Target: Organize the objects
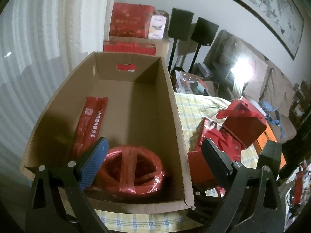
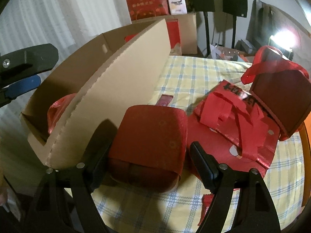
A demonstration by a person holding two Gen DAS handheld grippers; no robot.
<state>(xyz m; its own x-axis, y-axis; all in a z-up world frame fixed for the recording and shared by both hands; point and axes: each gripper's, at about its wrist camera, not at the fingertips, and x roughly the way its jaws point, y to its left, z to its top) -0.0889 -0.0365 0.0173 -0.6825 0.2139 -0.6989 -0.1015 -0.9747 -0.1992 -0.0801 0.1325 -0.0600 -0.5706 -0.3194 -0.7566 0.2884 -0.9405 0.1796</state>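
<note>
An open cardboard box (image 1: 176, 116) sits on the checked tablecloth; it also shows in the right wrist view (image 2: 116, 73). Inside lie a long red packet (image 1: 88, 122) and a round red bundle (image 1: 132, 172). My left gripper (image 1: 153, 162) is open above the box's near end, straddling its right wall. My right gripper (image 2: 149, 145) is open around a red box (image 2: 153, 136) lying on the cloth beside the cardboard box; whether the pads touch it is unclear. A red bag (image 2: 233, 124) and a dark red box (image 2: 281, 101) lie to the right.
The table has a yellow checked cloth (image 2: 194, 71) and an orange edge (image 2: 307, 136) at right. Behind stand red gift bags (image 1: 130, 21), cartons, two black speakers on stands (image 1: 180, 23) and a sofa (image 1: 272, 81). A white curtain (image 1: 38, 38) hangs at left.
</note>
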